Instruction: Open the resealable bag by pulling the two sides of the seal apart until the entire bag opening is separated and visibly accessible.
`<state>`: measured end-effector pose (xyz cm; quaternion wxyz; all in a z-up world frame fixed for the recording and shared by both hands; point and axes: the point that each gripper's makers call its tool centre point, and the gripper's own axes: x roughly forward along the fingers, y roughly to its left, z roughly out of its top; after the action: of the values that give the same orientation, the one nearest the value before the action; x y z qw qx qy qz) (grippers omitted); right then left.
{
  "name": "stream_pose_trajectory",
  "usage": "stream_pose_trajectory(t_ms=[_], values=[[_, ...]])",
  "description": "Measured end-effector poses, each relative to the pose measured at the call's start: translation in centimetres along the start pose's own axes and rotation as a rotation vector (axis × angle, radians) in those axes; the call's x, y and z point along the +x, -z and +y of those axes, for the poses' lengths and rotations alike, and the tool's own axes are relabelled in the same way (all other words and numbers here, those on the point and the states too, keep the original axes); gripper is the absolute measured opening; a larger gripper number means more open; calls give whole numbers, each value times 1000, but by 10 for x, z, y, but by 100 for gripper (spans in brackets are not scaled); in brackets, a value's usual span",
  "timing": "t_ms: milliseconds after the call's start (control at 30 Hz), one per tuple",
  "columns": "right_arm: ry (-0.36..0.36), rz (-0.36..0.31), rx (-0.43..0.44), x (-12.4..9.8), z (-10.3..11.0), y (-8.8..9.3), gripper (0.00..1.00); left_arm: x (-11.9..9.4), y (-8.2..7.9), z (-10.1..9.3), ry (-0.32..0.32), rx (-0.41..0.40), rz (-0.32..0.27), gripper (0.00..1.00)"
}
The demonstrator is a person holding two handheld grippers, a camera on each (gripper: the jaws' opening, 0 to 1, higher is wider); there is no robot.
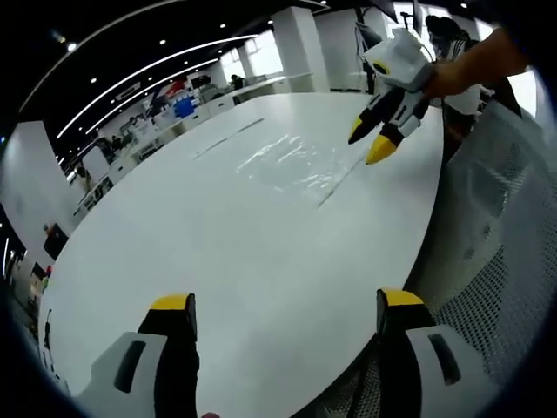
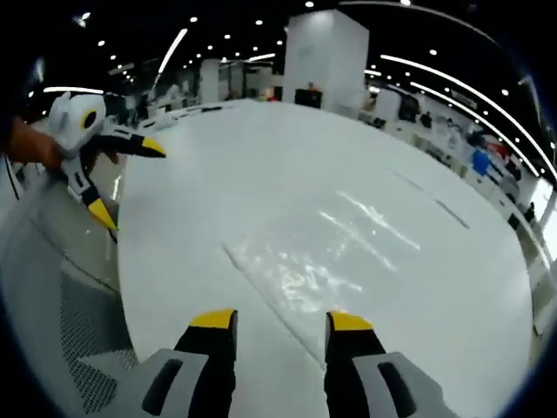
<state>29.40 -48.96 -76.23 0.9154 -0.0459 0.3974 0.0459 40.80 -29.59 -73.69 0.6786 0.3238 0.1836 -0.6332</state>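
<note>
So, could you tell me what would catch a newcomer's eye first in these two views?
Probably the big white table, which is bare apart from a clear plastic bag lying flat on it, its seal strip toward the person. Next come the yellow-tipped grippers: the right gripper hangs open just short of the bag's near edge, while the left gripper sits open farther back at the table's rim, beside a mesh chair.
</note>
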Motion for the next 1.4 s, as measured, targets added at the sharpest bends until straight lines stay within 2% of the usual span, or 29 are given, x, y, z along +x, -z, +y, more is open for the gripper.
stream_pose_trajectory(t_ms=[167,300,433,600,667,767,833,1033,1200,1400], values=[[-2,26,28,4,-5,7,30,0,1,-1,1,5,2,82],[-28,66,17,10,-2,14,27,0,1,0,-2,3,4,82],[-31,65,29,13,-2,14,24,0,2,-1,1,8,9,81],[-47,73,-4,14,0,14,14,0,2,-1,-1,16,9,81],[-63,80,-47,15,3,13,10,0,2,-2,1,18,7,81],[-66,87,-56,15,4,13,9,0,1,-3,11,19,8,82],[-63,87,-58,15,4,13,8,2,4,-2,8,17,36,82],[-68,110,-108,15,9,13,2,-1,5,5,1,-6,60,82],[-71,112,-108,15,9,13,1,-4,-2,14,-5,-25,57,81],[-87,120,-135,16,10,11,0,-3,-20,22,0,26,36,80]])
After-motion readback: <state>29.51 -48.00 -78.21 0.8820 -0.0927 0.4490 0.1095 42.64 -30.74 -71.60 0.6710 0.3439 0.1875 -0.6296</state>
